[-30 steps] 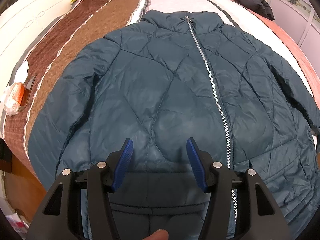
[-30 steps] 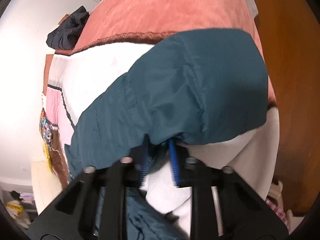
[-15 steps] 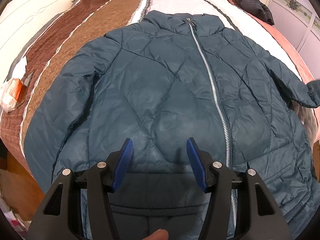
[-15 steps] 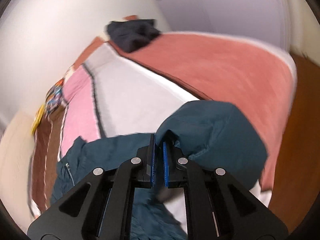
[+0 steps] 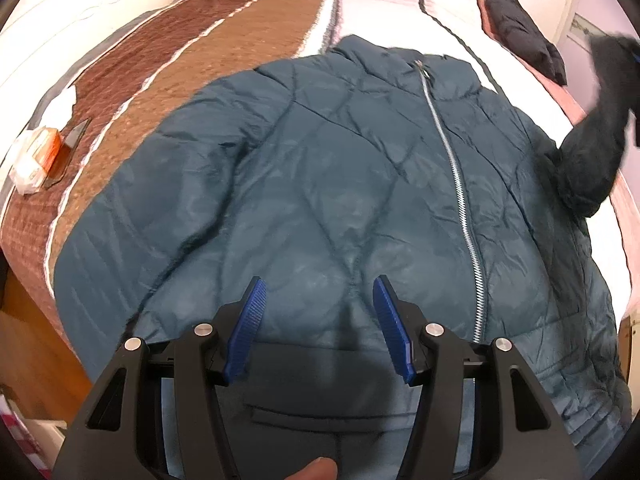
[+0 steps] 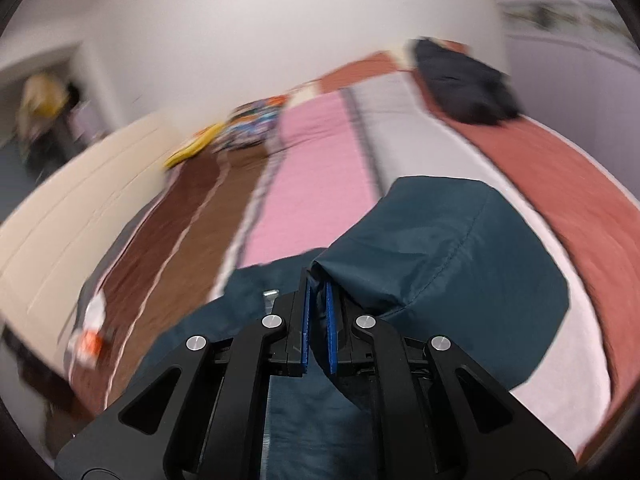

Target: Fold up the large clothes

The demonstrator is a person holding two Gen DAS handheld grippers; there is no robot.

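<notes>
The left wrist view looks steeply down from above the jacket (image 5: 320, 184), close over its hem, with the left tool (image 5: 318, 330) at the bottom centre of the frame and the bed (image 5: 192, 64) running away toward the top.

The right wrist view is blurred and seems to face more shallowly along the bed, its right tool (image 6: 318, 322) at lower centre, with the sleeve (image 6: 448, 256) very near the lens.

Both views share the jacket, the striped bed, the dark bundle (image 5: 524, 32) at upper right, and the packet (image 5: 36, 156) at left.
</notes>
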